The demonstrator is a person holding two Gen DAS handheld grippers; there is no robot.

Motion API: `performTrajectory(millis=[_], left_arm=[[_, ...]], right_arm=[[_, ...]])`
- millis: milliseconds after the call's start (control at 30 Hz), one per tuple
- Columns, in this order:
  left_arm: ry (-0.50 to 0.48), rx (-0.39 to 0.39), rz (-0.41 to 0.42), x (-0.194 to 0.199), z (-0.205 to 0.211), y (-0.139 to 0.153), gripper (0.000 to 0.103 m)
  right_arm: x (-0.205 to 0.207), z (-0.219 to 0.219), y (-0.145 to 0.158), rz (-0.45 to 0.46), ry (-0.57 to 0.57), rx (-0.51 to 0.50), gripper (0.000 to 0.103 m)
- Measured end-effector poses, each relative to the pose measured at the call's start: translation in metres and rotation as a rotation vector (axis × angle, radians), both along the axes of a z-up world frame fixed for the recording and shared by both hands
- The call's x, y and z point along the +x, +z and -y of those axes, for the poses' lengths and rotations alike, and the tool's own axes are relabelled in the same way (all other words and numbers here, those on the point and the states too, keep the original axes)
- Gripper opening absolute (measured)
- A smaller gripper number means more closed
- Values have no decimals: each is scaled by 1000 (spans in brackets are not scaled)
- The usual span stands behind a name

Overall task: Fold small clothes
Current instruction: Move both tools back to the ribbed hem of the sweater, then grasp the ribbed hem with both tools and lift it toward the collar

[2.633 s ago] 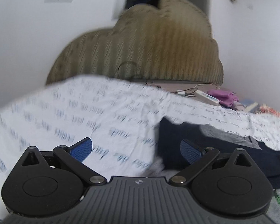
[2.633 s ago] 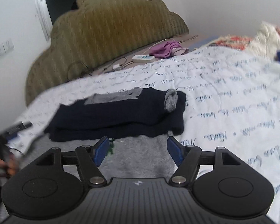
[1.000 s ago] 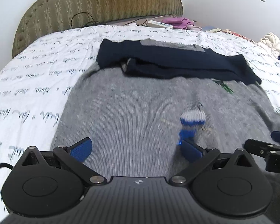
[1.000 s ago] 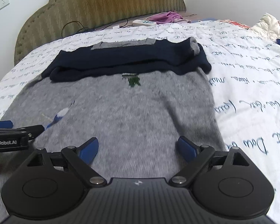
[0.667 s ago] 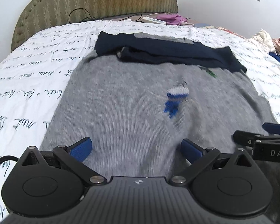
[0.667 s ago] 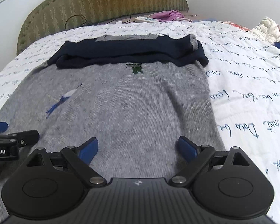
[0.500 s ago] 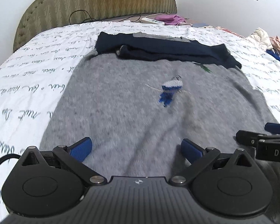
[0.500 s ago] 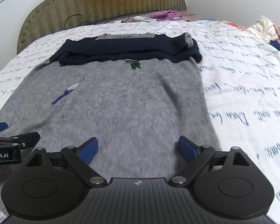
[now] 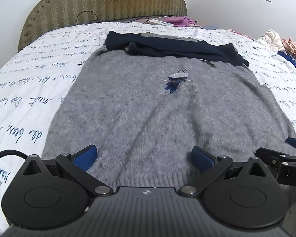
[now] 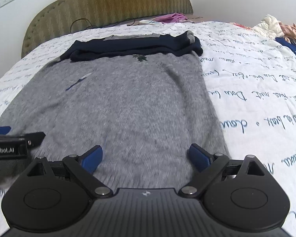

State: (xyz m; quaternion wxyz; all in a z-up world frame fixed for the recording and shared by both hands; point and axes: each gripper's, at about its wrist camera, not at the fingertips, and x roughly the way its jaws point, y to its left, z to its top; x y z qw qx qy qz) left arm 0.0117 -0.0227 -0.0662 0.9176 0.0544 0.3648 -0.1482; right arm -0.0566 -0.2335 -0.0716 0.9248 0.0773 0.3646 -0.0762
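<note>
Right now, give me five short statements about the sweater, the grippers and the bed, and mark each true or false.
1. The grey sweater lies spread flat on the bed. True.
2. The left gripper is shut on the hem. False: its fingers are spread apart, with nothing between them.
3. The navy sleeves are folded across the sweater's far end. True.
4. The right gripper is open. True.
5. The bedspread is plain white. False: it carries dark handwriting-style lettering.
</note>
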Motion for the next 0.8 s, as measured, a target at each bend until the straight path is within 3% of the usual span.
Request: performTrajectory(millis=[800], left_arm=[[-26,16,71,-66,-32,14,102]], right_arm=[[-57,4,6,4,83,-11,96]])
